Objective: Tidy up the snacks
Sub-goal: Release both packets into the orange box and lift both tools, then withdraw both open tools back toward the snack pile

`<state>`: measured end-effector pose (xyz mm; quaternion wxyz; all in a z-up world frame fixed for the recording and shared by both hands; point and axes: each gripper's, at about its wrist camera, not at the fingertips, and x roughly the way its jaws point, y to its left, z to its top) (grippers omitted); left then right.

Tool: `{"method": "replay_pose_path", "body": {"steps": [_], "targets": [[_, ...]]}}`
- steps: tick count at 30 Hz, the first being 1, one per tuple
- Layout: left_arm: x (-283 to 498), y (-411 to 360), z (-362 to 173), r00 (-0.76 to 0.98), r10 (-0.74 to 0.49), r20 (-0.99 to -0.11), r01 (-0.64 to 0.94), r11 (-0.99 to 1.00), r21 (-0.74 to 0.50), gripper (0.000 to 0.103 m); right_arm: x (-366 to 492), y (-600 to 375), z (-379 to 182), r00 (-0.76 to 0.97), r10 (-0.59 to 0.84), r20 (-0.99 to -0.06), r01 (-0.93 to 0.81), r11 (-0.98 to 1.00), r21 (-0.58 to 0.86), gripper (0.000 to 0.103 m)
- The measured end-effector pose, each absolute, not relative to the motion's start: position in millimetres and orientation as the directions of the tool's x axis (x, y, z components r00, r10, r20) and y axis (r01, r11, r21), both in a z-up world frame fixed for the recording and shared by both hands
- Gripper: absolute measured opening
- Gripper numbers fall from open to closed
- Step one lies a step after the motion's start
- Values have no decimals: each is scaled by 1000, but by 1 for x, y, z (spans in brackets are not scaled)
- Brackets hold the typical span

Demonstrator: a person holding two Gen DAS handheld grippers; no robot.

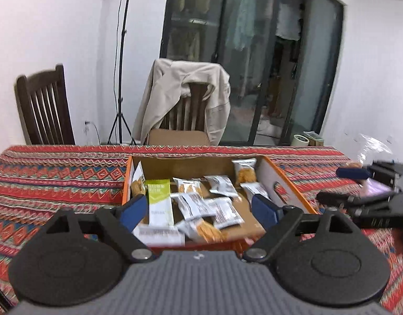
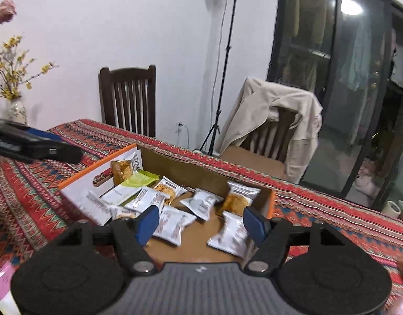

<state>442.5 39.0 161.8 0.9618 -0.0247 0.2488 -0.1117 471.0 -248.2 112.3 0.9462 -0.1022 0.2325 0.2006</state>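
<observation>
An orange-edged cardboard box (image 1: 285, 181) sits on the patterned tablecloth and holds several white and orange snack packets (image 1: 222, 183) and a green and white bar (image 1: 159, 199). My left gripper (image 1: 198, 210) hovers open and empty over the box's near edge. The box also shows in the right wrist view (image 2: 78, 183), with the snack packets (image 2: 201, 202) and the green bar (image 2: 133, 183) inside. My right gripper (image 2: 201, 223) is open and empty above the box's near right part. The other gripper shows at each view's edge (image 1: 358, 183) (image 2: 31, 144).
The table (image 1: 57, 173) carries a red patterned cloth. Two dark wooden chairs (image 1: 44, 110) (image 2: 128, 99) stand behind it, one draped with a beige jacket (image 1: 185, 97). A light stand (image 1: 120, 78), a vase of flowers (image 2: 15, 107) and tape rolls (image 1: 301, 140) are nearby.
</observation>
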Motion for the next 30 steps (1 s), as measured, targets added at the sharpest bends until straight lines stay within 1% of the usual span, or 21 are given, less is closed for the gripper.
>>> {"method": "replay_pose_path", "body": {"steps": [1,3,4,8,10,11,13,16,19,22,27,30], "targets": [[426,38,164,860,-225,-458,208,974,-87,93,459,-253,116,818,333,-469,-423,901,-97,74],[395,37,167,880,-214,-424,211,976,-56,96,432,-264,122,831,337,-443,-414,906,-88,80],[381,37,168,887,-210,-410,211,976,-43,97,418,-269,125,835,338,-434,-412,907,-87,81],[330,38,169,909,-184,-374,184,982,-37,101,370,-280,130,854,324,-408,-399,910,-110,82],[303,39,167,920,-177,-351,174,984,-38,103,343,-285,129,862,325,-389,-395,911,-114,86],[289,39,165,927,-170,-333,170,985,-29,103,330,-287,127,862,332,-383,-400,910,-112,88],[261,38,160,943,-151,-295,159,987,3,103,303,-291,121,858,350,-375,-415,904,-107,88],[229,35,152,953,-122,-278,134,991,24,103,268,-291,106,852,359,-382,-432,893,-126,89],[205,33,139,948,-118,-295,126,992,9,103,241,-288,88,850,342,-400,-434,886,-164,89],[189,32,115,931,-114,-345,112,993,-27,103,216,-283,66,842,336,-422,-432,889,-154,89],[177,34,74,885,-90,-457,71,996,-59,103,191,-286,22,811,356,-465,-402,916,1,89],[176,40,60,867,-82,-491,59,996,-62,103,183,-289,-5,796,348,-495,-352,932,89,89]]}}
